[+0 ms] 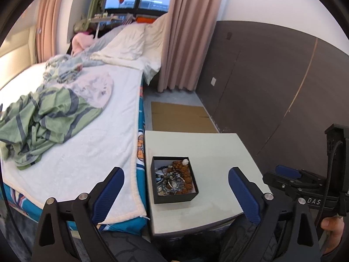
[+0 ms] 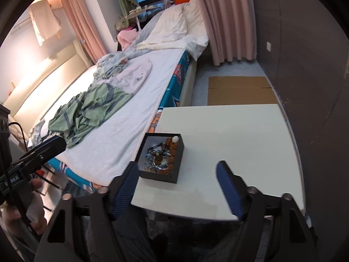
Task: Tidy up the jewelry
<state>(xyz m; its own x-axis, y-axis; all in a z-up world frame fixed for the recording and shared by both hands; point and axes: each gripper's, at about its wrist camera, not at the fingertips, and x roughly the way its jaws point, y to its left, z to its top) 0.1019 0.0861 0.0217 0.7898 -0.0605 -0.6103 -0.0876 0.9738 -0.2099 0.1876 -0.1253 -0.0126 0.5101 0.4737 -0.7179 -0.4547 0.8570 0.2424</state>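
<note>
A small black open box (image 1: pixel 174 196) stands on a white table (image 1: pixel 213 148) beside the bed. It holds a tangle of jewelry (image 1: pixel 174 178): orange-brown bead strings, dark beads, silver rings and a white bead at the far corner. My left gripper (image 1: pixel 176 174) is open and empty, its fingers spread wide above and in front of the box. In the right wrist view the box (image 2: pixel 177 157) and its jewelry (image 2: pixel 161 155) lie just beyond my right gripper (image 2: pixel 178 170), which is open and empty. Each gripper shows at the edge of the other's view.
A bed (image 1: pixel 87 131) with a white blanket, rumpled green striped cloth (image 1: pixel 43 118) and pillows lies left of the table. Flat cardboard (image 1: pixel 181 118) lies on the floor beyond the table. A dark panelled wall (image 1: pixel 272 83) runs along the right, pink curtains (image 1: pixel 187 32) behind.
</note>
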